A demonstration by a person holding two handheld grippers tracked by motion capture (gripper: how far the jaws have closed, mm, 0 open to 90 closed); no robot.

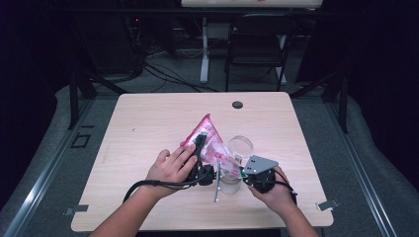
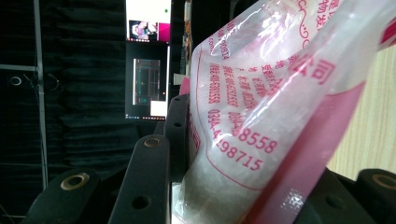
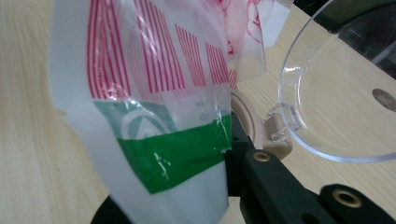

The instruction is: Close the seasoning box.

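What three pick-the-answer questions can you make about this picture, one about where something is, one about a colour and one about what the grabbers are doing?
1. Where is the clear cup?
A. On the table, just right of the bag
B. On the floor
C. On the chair

2. What colour is the print on most of the plastic bag?
A. Blue
B. Pink-red
C. Yellow

3. What is the left gripper doing?
A. Lying loose on the table
B. Gripping the cup
C. Gripping the bag

Answers:
1. A, the high view shows the cup standing on the wooden table beside the bag.
2. B, the writing and stripes on the bag are pink-red, with one green band at the end that the right gripper pinches.
3. C, the left gripper view shows the bag squeezed between its black jaws.
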